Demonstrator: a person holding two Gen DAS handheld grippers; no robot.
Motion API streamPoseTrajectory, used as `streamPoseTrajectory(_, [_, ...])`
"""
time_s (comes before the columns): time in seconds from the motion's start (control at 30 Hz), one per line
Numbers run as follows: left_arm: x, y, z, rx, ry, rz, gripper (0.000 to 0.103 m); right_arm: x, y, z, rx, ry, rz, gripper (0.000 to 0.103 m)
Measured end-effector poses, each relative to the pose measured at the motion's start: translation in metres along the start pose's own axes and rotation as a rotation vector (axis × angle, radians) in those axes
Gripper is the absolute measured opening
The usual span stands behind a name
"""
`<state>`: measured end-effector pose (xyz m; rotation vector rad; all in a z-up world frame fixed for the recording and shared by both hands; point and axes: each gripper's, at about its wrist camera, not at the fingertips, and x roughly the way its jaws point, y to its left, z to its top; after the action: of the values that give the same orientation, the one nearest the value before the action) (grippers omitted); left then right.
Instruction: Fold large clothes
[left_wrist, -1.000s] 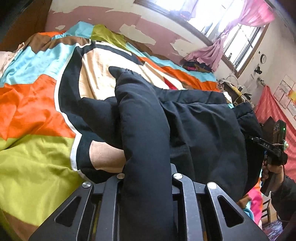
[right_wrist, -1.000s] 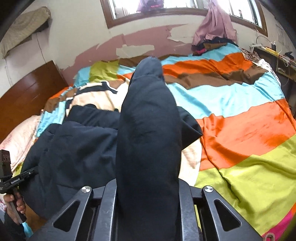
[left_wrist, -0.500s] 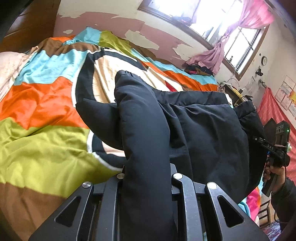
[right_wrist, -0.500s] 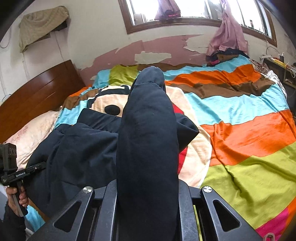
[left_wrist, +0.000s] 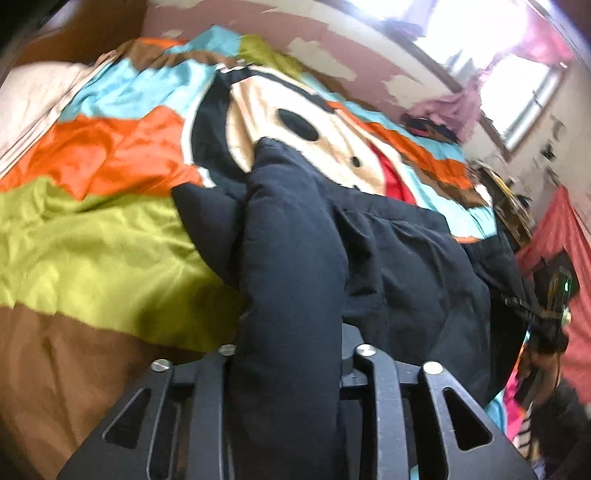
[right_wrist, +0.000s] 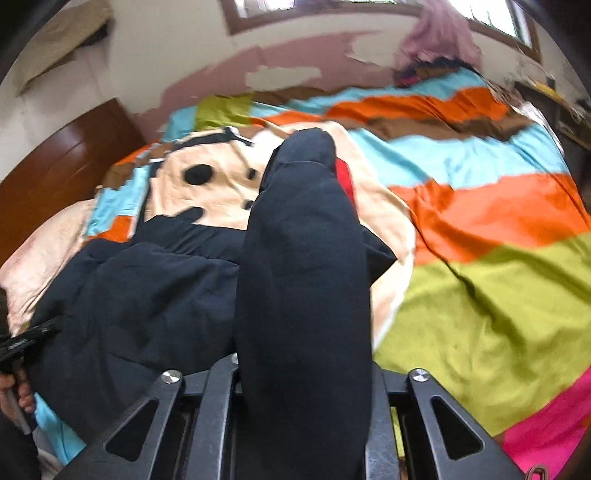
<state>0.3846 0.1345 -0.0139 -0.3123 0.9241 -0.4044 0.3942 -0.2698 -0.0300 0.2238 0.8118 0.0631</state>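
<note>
A large black padded jacket (left_wrist: 406, 266) lies spread on the colourful bedspread (left_wrist: 92, 240). In the left wrist view, a thick fold of it runs up between the fingers of my left gripper (left_wrist: 288, 354) and hides the fingertips. The jaws are opening, and the fabric still fills the gap. In the right wrist view, another fold of the jacket (right_wrist: 147, 295) stands the same way in my right gripper (right_wrist: 303, 369), whose jaws are also opening around the cloth. Each view shows the other gripper at the jacket's far edge, held by a hand (right_wrist: 22, 391).
The bedspread (right_wrist: 480, 314) has orange, blue, green and brown stripes and a cartoon face. A wooden headboard (right_wrist: 55, 166) and a pale pillow (left_wrist: 29, 96) are at the bed's head. Clothes (right_wrist: 436, 40) are piled by the wall under the window. A red cloth (left_wrist: 565, 240) hangs at the right.
Both grippers moved along the bed and the right one sank, carrying the jacket's folds. More of the cartoon face now shows beyond the jacket. Both pairs of fingers stand slightly wider apart.
</note>
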Motion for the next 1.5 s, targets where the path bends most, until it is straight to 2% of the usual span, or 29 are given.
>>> streamPoseTrajectory(0.03, [0.001, 0.001, 0.002, -0.015, 0.01, 0.022, 0.031, 0.001, -0.003, 0.0, 0.006, 0.003, -0.005, 0.029])
streamPoseTrajectory(0.07, [0.002, 0.001, 0.002, -0.027, 0.016, 0.058, 0.034, 0.002, -0.005, 0.0, 0.005, 0.007, -0.018, 0.046])
streamPoseTrajectory(0.1, [0.003, 0.0, 0.002, -0.037, 0.016, 0.08, 0.038, 0.001, -0.007, -0.001, 0.0, 0.005, -0.042, 0.071])
streamPoseTrajectory(0.17, [0.003, 0.0, 0.0, -0.063, -0.002, 0.123, 0.044, -0.004, -0.005, -0.004, -0.027, -0.023, -0.071, 0.085])
streamPoseTrajectory(0.2, [0.003, 0.0, -0.002, -0.069, -0.012, 0.146, 0.048, -0.007, -0.002, -0.007, -0.046, -0.032, -0.073, 0.087])
streamPoseTrajectory(0.27, [0.002, -0.002, -0.007, -0.076, -0.035, 0.214, 0.055, -0.01, 0.005, -0.013, -0.091, -0.037, -0.102, 0.098])
streamPoseTrajectory(0.33, [0.001, -0.005, -0.013, -0.064, -0.06, 0.278, 0.066, -0.011, 0.011, -0.023, -0.137, -0.044, -0.119, 0.1])
streamPoseTrajectory(0.5, [-0.016, -0.021, -0.03, 0.013, -0.16, 0.387, 0.068, -0.017, 0.019, -0.048, -0.174, -0.126, -0.143, 0.1])
streamPoseTrajectory(0.57, [-0.027, -0.03, -0.039, 0.046, -0.203, 0.399, 0.075, -0.023, 0.017, -0.057, -0.141, -0.159, -0.137, 0.1])
streamPoseTrajectory(0.67, [-0.04, -0.046, -0.053, 0.089, -0.27, 0.38, 0.08, -0.037, 0.014, -0.066, -0.088, -0.21, -0.127, 0.101])
streamPoseTrajectory(0.73, [-0.043, -0.056, -0.059, 0.117, -0.288, 0.35, 0.086, -0.048, 0.015, -0.073, -0.069, -0.246, -0.123, 0.103])
streamPoseTrajectory(0.83, [-0.049, -0.07, -0.069, 0.137, -0.323, 0.298, 0.089, -0.067, 0.021, -0.083, -0.076, -0.301, -0.111, 0.103])
streamPoseTrajectory(1.03, [-0.054, -0.085, -0.091, 0.076, -0.339, 0.192, 0.092, -0.092, 0.034, -0.102, -0.111, -0.365, -0.037, 0.103])
streamPoseTrajectory(1.13, [-0.061, -0.094, -0.103, 0.069, -0.36, 0.21, 0.093, -0.104, 0.044, -0.111, -0.15, -0.394, -0.033, 0.103])
streamPoseTrajectory(1.5, [-0.083, -0.121, -0.142, 0.162, -0.428, 0.259, 0.093, -0.138, 0.084, -0.139, -0.243, -0.461, 0.003, 0.103])
